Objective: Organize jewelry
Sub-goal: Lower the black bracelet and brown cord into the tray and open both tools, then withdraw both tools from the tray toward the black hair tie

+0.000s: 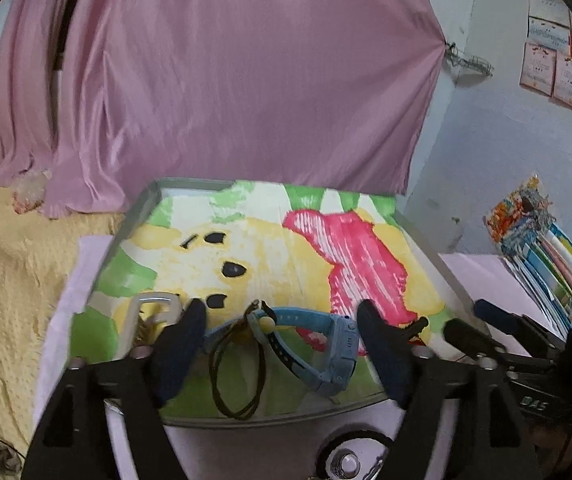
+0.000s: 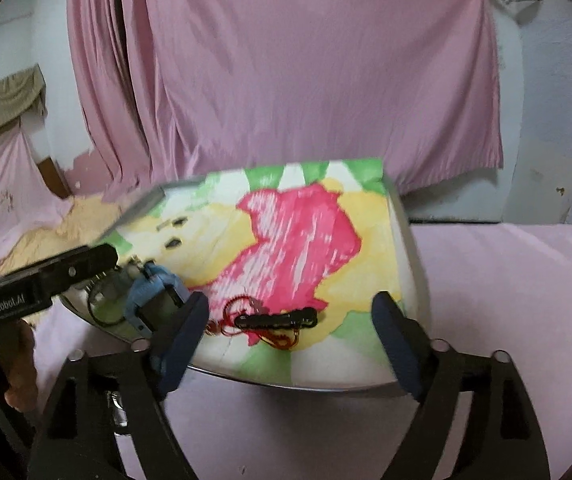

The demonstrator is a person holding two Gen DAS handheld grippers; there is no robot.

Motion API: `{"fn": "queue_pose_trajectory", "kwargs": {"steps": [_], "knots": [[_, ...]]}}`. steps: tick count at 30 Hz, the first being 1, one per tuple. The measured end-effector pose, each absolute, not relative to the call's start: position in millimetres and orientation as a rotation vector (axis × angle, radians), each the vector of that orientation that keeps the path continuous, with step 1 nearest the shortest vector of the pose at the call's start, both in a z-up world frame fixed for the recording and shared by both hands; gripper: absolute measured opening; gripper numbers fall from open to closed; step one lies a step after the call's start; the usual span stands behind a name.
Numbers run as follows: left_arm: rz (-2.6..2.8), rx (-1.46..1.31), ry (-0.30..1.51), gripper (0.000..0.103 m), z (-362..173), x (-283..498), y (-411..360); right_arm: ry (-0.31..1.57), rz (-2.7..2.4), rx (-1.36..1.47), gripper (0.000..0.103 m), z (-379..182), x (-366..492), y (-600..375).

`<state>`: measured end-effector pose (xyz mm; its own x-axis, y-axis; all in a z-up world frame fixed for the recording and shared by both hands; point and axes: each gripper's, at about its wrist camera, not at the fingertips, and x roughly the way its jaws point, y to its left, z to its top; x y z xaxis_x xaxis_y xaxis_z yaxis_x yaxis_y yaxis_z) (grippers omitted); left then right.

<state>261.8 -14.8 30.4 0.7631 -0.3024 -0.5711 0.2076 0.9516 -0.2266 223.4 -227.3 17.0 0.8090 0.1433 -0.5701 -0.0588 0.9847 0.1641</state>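
Two wrist cameras look forward over a metal tray (image 1: 148,196) lined with a cloth painted in yellow, green and a large pink shape, set on a pink sheet (image 2: 505,300). A pink curtain (image 1: 226,80) hangs behind it.

In the left wrist view, at the tray's near left corner, a white buckle-shaped piece (image 1: 154,308) lies just beyond the left finger of the left gripper (image 1: 282,344), partly hidden by it. The left gripper's dark blue fingers (image 1: 182,348) stand wide apart and hold nothing. Between them, on the near part of the tray, lie a dark cord loop (image 1: 238,376) and, just right of it, a light blue watch (image 1: 325,352) with its strap curled; the watch's face sits close to the right finger, and whether they touch cannot be told. A small yellow bead sits where cord and strap meet. Further right, outside the fingers, a stack of colourful books (image 1: 541,256) leans by the wall.

In the right wrist view, the left gripper enters from the left over the blue watch (image 2: 154,296). The right gripper (image 2: 293,328) is likewise spread wide and empty. Between its fingers (image 2: 182,332), nearer the left one, a black hair clip (image 2: 276,318) lies flat on the tray's near edge, resting on a tangle of red thread (image 2: 238,306) with gold-coloured strands around it. The clip sits just beyond the fingertips, not touching either.
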Motion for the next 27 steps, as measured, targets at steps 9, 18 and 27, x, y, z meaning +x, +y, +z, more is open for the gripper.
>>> {"fn": "queue_pose_trajectory", "kwargs": {"steps": [9,18,27], "knots": [[-0.193,-0.165,0.499,0.101,40.2,216.6,-0.6,0.471,0.112,0.123,0.093,34.8,183.3,-225.1],[-0.147,-0.149,0.388,0.102,42.7,165.7,8.2,0.326,0.117,0.109,0.099,46.0,132.4,-221.9],[-0.124,-0.109,0.343,0.102,38.0,126.3,10.0,0.283,0.149,0.107,0.101,42.0,101.6,-219.0]]}}
